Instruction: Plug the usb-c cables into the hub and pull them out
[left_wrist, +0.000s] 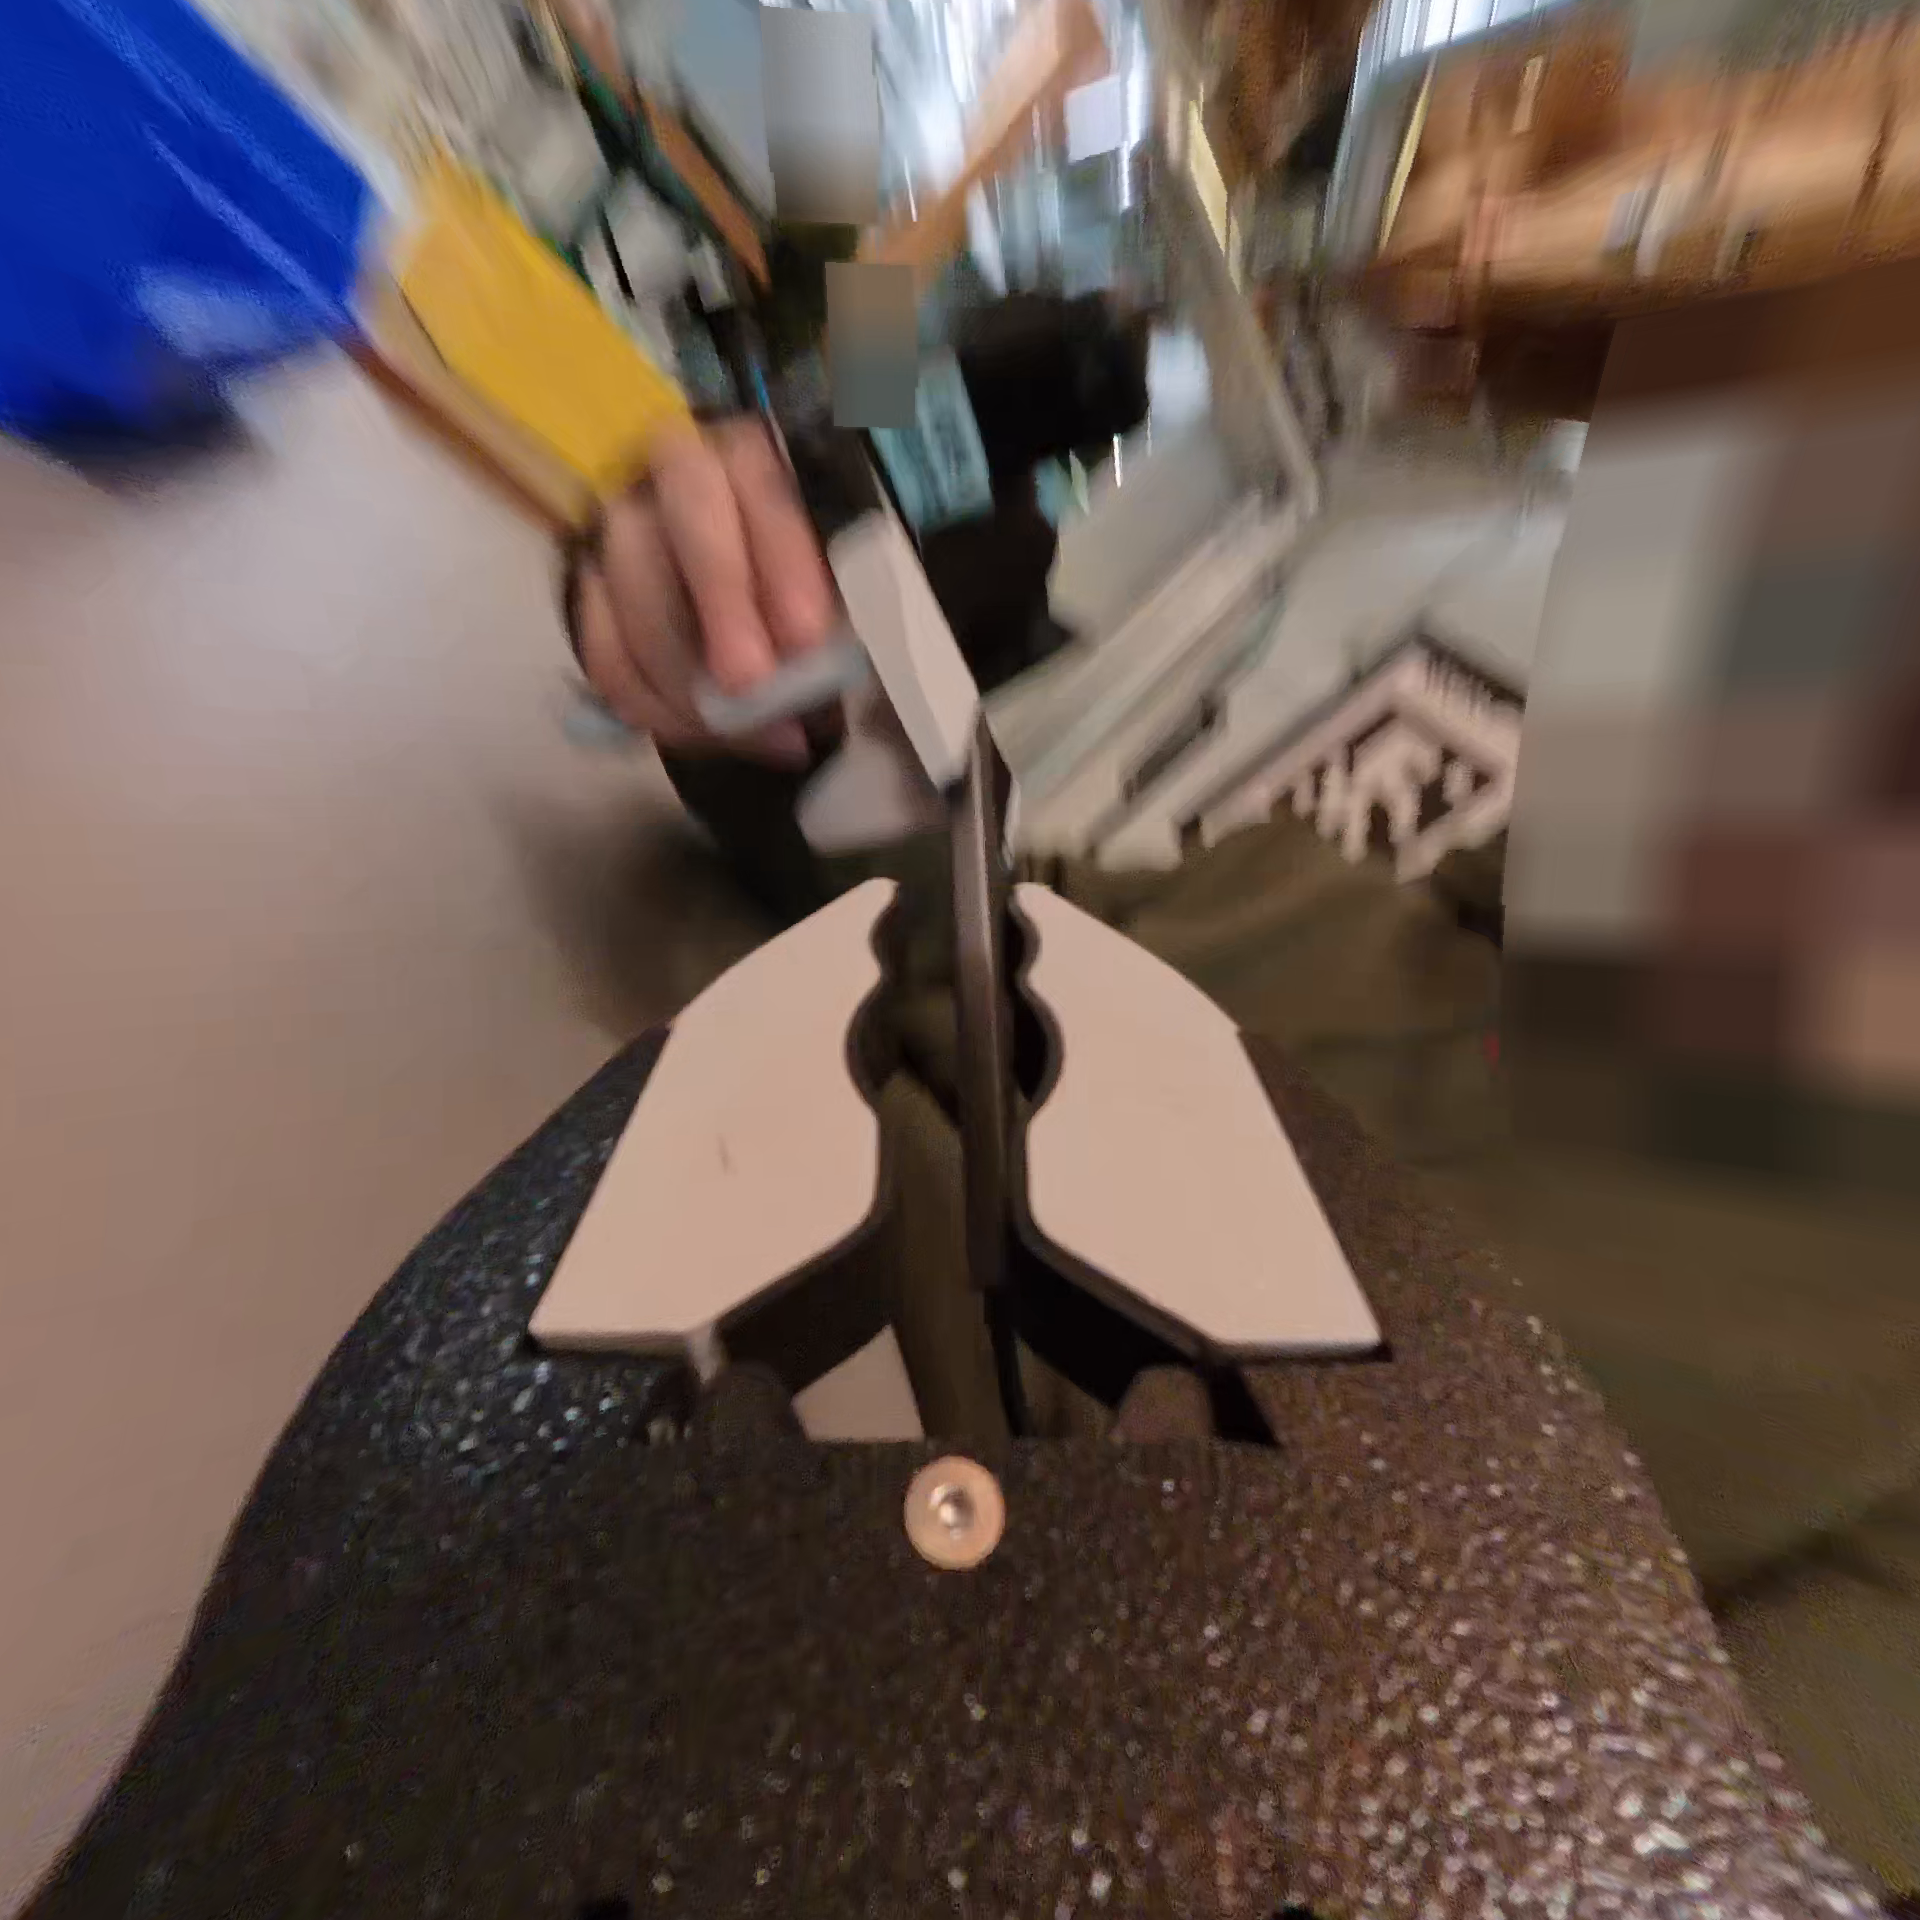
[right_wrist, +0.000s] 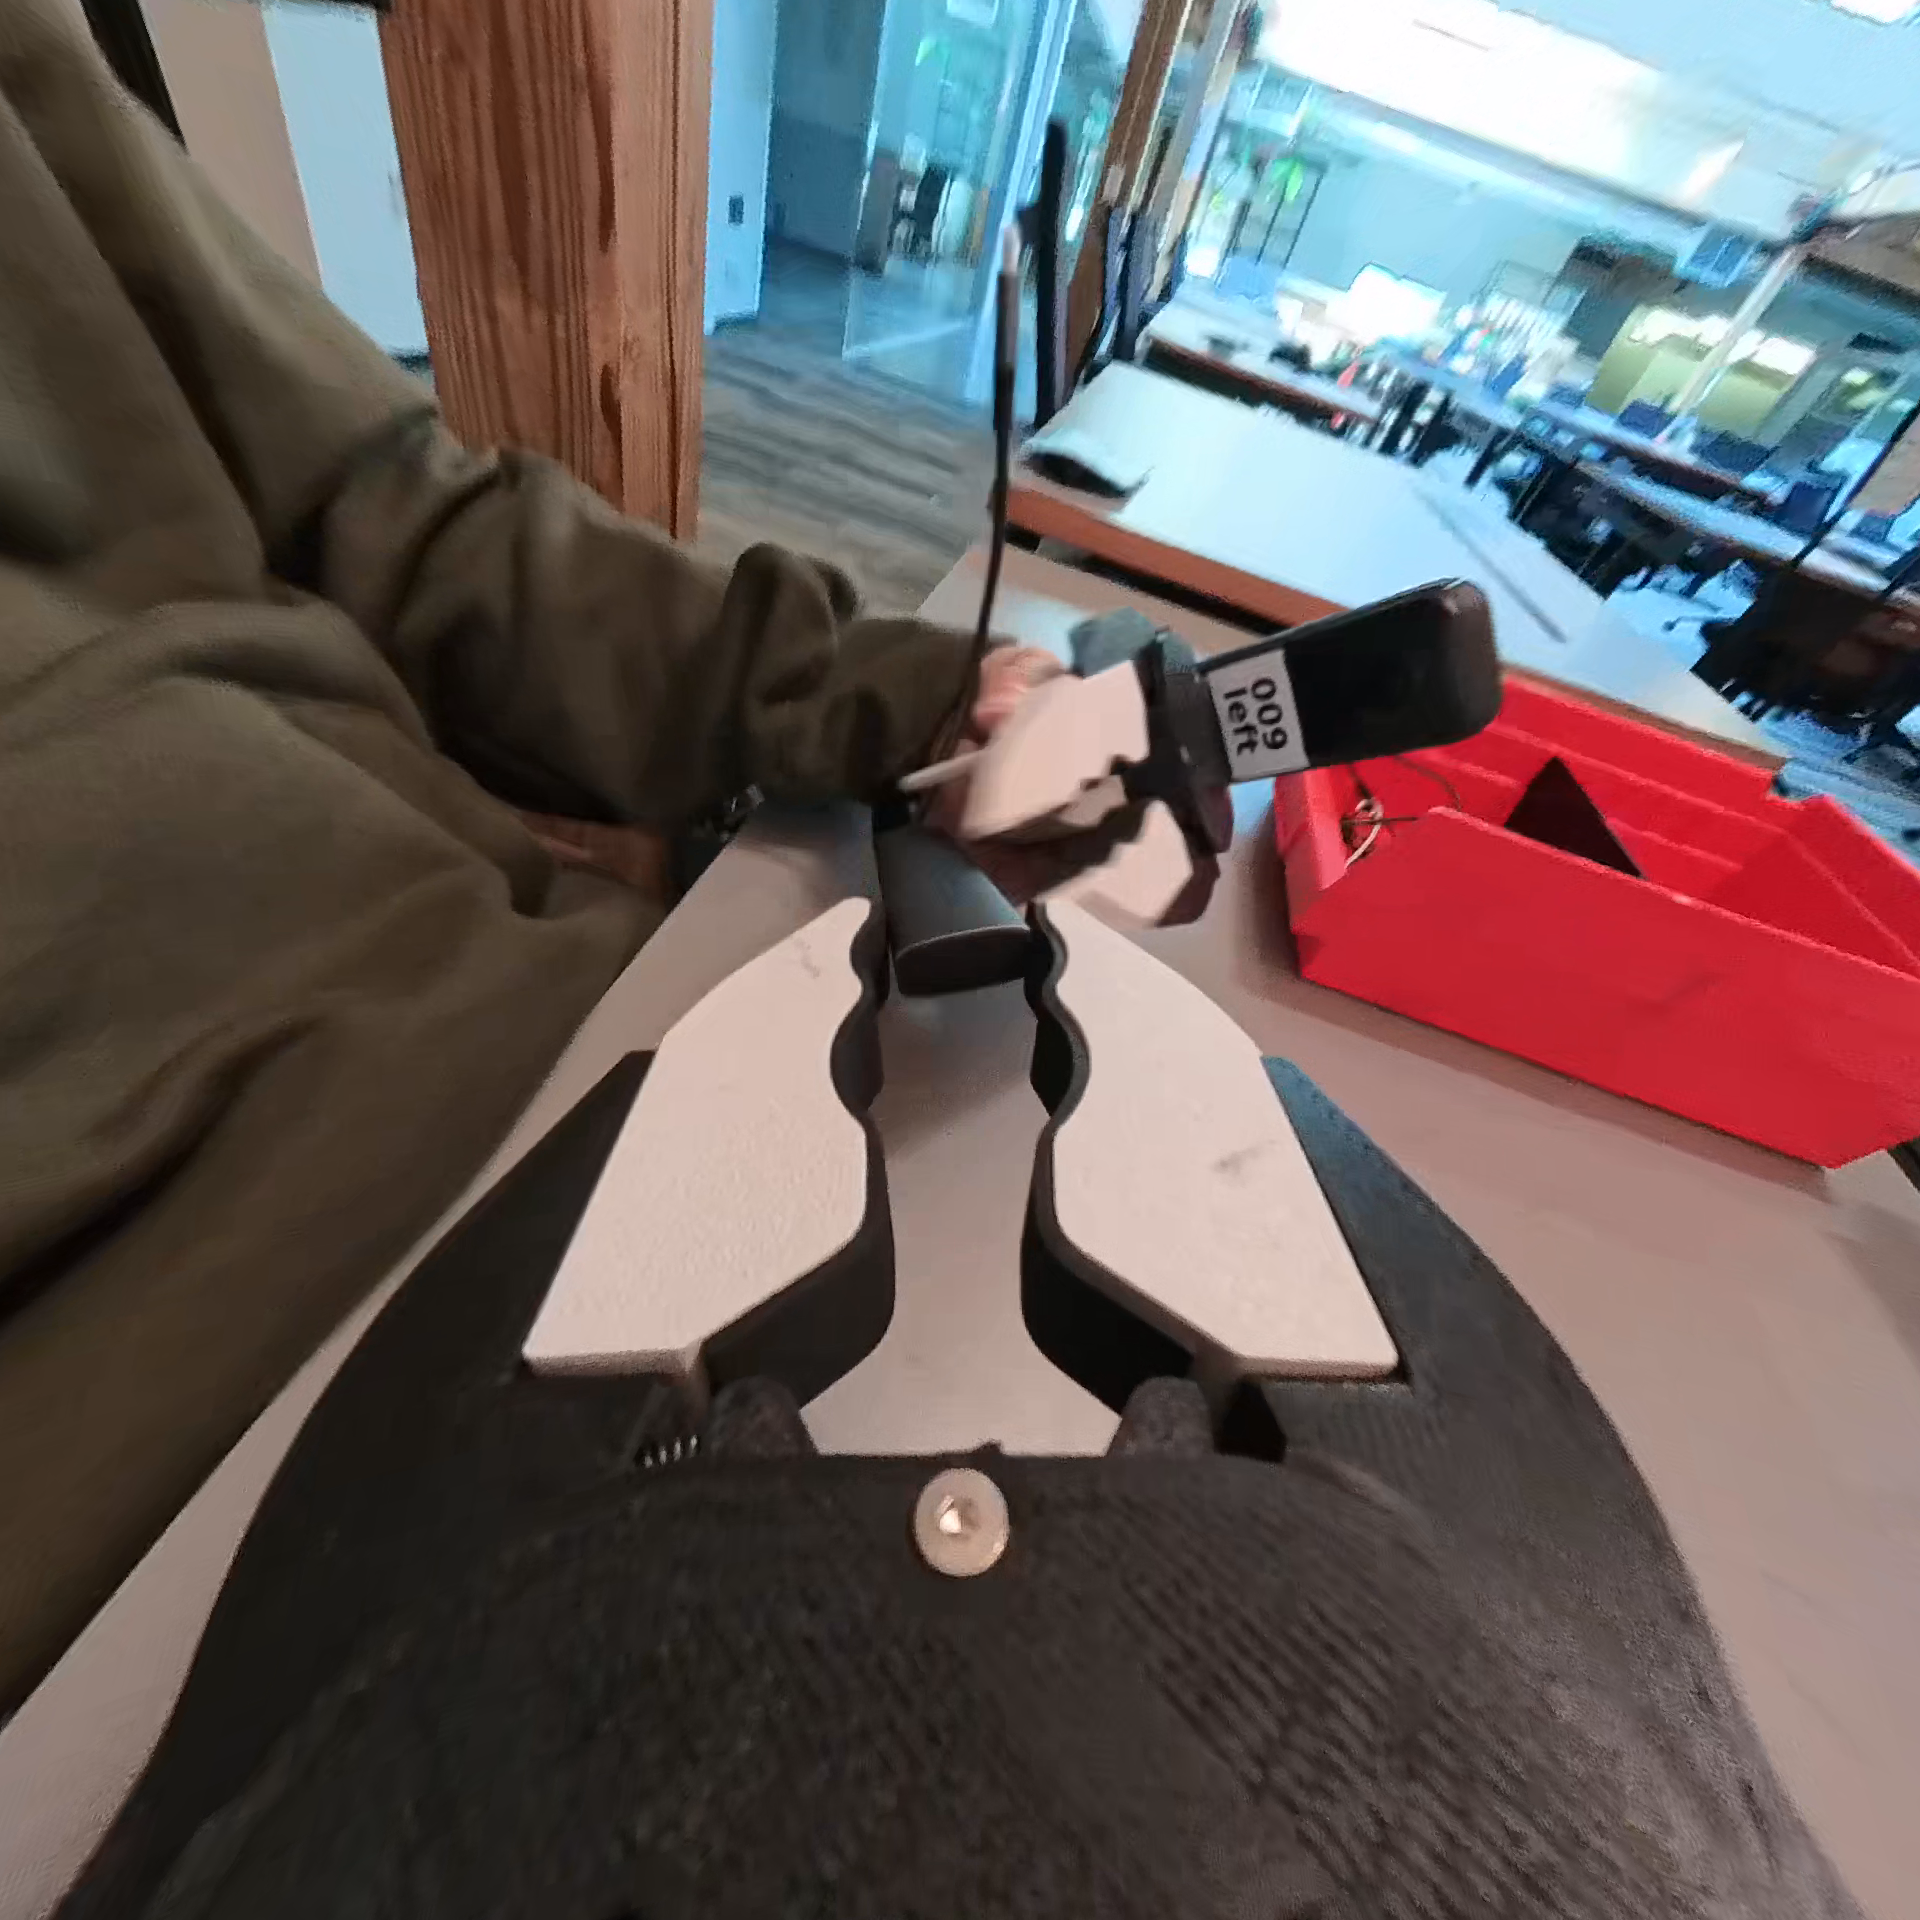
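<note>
Grey pads of right tool (right_wrist: 954, 923) pinching one dark hub (right_wrist: 935, 883) by its near end above the desk (right_wrist: 1455, 1351); left tool (left_wrist: 954, 899) clamped on a thin dark strip, likely the single usb-c cable (left_wrist: 982, 1039) in sight. Best done bracing hub firmly, moving plug straight along the port, no twisting. Beyond, one red bin (right_wrist: 1558, 987). Two tools in all.

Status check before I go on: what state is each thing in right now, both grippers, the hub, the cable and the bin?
left gripper: jaws shut on the hub's thin sides.
right gripper: jaws shut on the hub's near end.
hub: held by both grippers.
black cable: rising beside the left gripper; plugged in or not, cannot tell.
red bin: open-topped, upright on the table.
</note>
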